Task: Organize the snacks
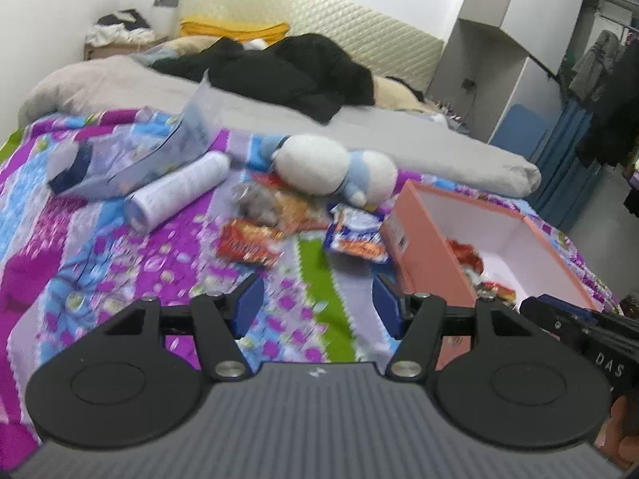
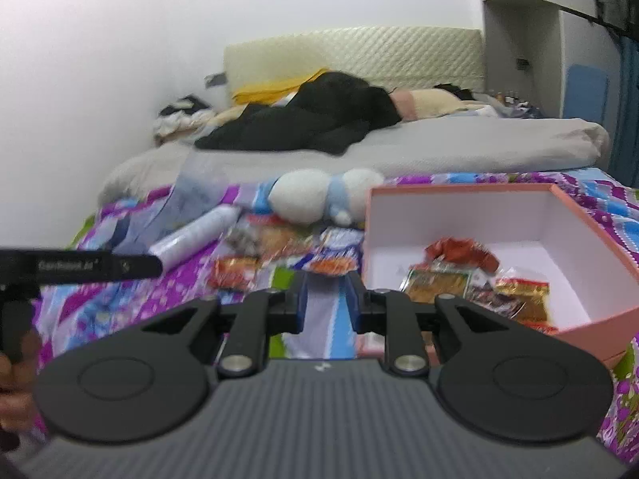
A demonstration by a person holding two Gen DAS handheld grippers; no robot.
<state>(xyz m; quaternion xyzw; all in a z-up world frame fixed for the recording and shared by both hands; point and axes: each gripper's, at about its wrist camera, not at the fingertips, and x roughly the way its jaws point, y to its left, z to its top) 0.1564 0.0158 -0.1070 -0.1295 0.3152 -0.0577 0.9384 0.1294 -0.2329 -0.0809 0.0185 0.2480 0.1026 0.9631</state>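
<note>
The left gripper [image 1: 317,305] sits low in the middle of the left wrist view. Its blue jaws are spread wide, with nothing between them, only the bedspread [image 1: 120,263] below. The right gripper [image 2: 325,299] sits low in the middle of the right wrist view. Its jaws stand close together with a small gap, and they pinch nothing.

Just past the jaws lie the snacks. A red packet [image 1: 247,243] and a blue and white packet [image 1: 355,235] lie flat and crinkly in the middle of the left wrist view. An orange packet [image 1: 293,209] and a shiny grey one [image 1: 253,203] lie just behind them. The picture is blurry, so the words on them cannot be read.

To the right stands a pink box [image 1: 429,247], square, open on top and white inside. In the right wrist view a few more snack packets [image 2: 479,279], red, gold and brown, lie on its bottom.

Behind the loose packets rests a soft white and blue plush toy [image 1: 333,165]. To the left lies a white tube [image 1: 175,189] on its side, touching a clear plastic bag [image 1: 131,151].

The bedspread is bright, with purple, blue and green patches. Farther back are a grey blanket [image 1: 247,99], a heap of black clothes [image 1: 295,68] and a cream padded headboard [image 1: 319,12]. The wall is white.
</note>
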